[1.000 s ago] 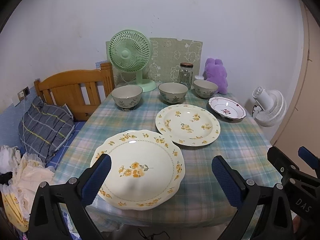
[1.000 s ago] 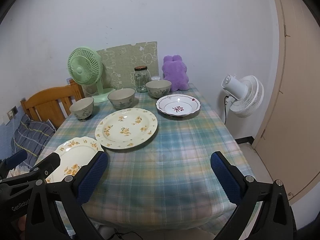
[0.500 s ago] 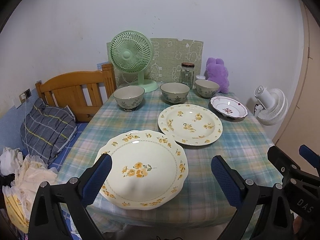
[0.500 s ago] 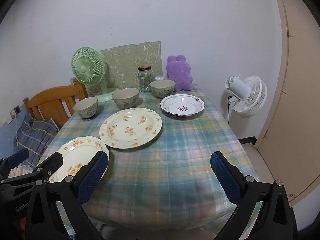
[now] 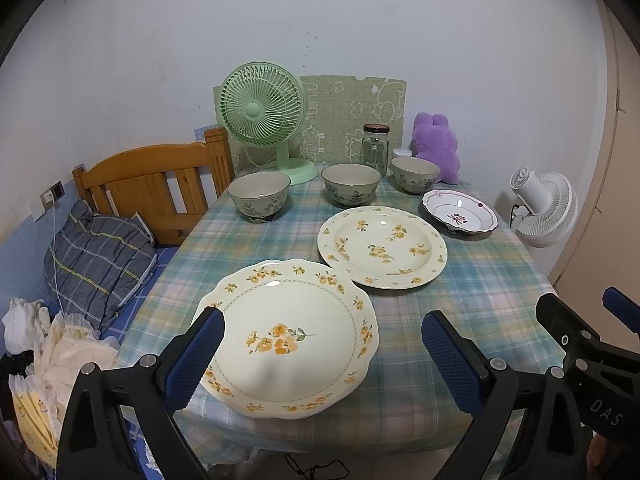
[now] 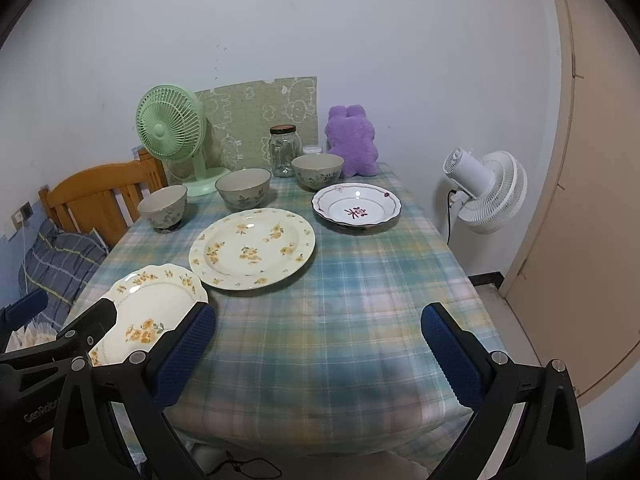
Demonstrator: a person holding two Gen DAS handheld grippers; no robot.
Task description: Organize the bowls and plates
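1. Seemingly, in the left wrist view, the left gripper (image 5: 320,344) hangs wide open and empty over the near table edge. Its blue pads straddle the scalloped cream plate with yellow flowers (image 5: 290,336) at lower centre, which lies flat, its flower stem pointing right. This suggests it is lined up as the first pick. A round yellow-flowered plate (image 5: 382,246) sits just beyond, three grey-green floral ceramic bowls (image 5: 350,183) stand in a row across the middle, and a white red-trimmed dish (image 5: 460,213) lies right.

2. Likewise, in the right wrist view, the right gripper (image 6: 318,348) is spread wide and holds nothing, over bare green plaid tablecloth (image 6: 360,280), probably waiting its turn. The dishes lie upper left, rims up; being round, none shows a long axis.
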